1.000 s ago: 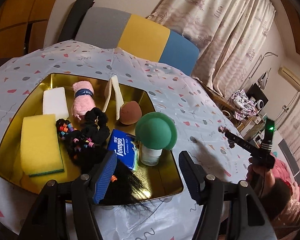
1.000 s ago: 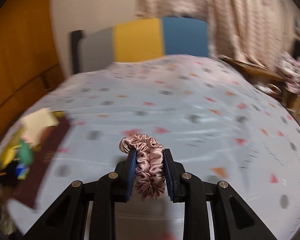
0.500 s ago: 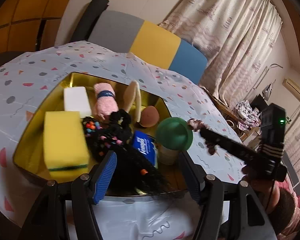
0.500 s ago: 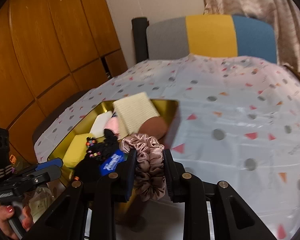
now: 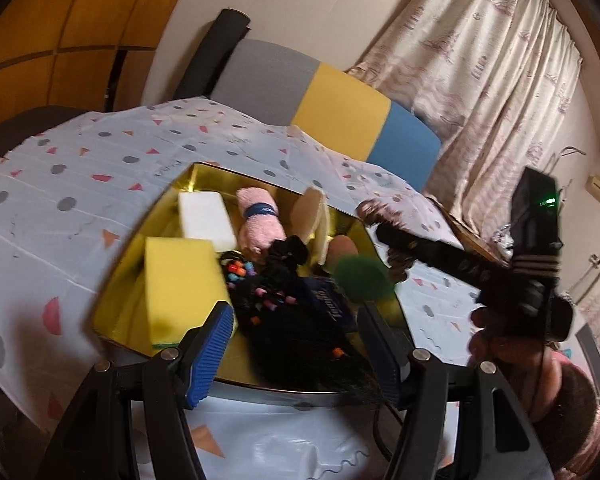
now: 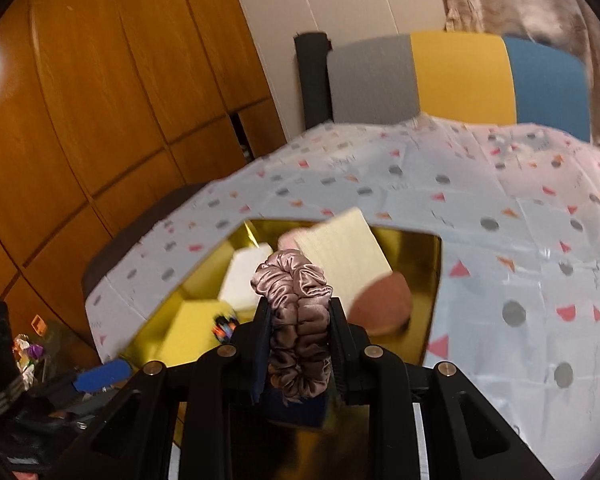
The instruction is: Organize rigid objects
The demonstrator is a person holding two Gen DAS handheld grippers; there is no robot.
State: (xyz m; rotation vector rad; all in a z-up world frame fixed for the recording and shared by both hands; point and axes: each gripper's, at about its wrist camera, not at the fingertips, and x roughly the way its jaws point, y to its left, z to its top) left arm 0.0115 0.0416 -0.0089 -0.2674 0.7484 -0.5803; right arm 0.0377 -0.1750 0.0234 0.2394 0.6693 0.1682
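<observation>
The right gripper (image 6: 299,340) held a mauve satin scrunchie (image 6: 292,312) pinched between its jaws, above the near edge of the gold tray (image 6: 430,280) on the patterned tablecloth (image 6: 500,240). The left gripper (image 5: 296,344) stood with jaws wide and nothing between them, low over the tray's near rim, where a yellow sponge (image 5: 180,272), pink rolled towel (image 5: 260,228) and beaded black hair ties (image 5: 268,292) lay crowded together.
</observation>
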